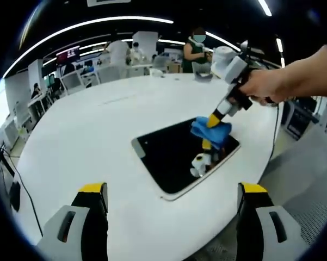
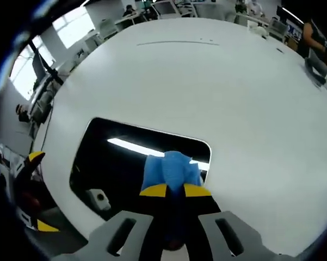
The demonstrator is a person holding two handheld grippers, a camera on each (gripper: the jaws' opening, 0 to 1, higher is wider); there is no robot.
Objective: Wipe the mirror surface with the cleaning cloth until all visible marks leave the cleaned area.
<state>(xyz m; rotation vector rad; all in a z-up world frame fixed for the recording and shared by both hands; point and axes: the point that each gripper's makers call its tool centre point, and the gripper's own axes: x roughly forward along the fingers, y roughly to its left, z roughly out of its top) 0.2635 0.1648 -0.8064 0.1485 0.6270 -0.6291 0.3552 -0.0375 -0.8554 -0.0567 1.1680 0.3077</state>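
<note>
A dark mirror (image 1: 177,157) is seen lying flat on a white table (image 1: 92,130), near its edge; a blue cloth (image 1: 212,130) is pressed onto the mirror's far part by the right gripper (image 1: 213,120), which is held in a hand (image 1: 269,86). In the right gripper view the cloth (image 2: 171,169) is pinched between the yellow-tipped jaws of that gripper (image 2: 175,190), which are closed upon it; ceiling lights are reflected in the mirror (image 2: 114,163). The left gripper (image 1: 171,190) is held above the table edge short of the mirror, jaws spread wide and holding nothing.
</note>
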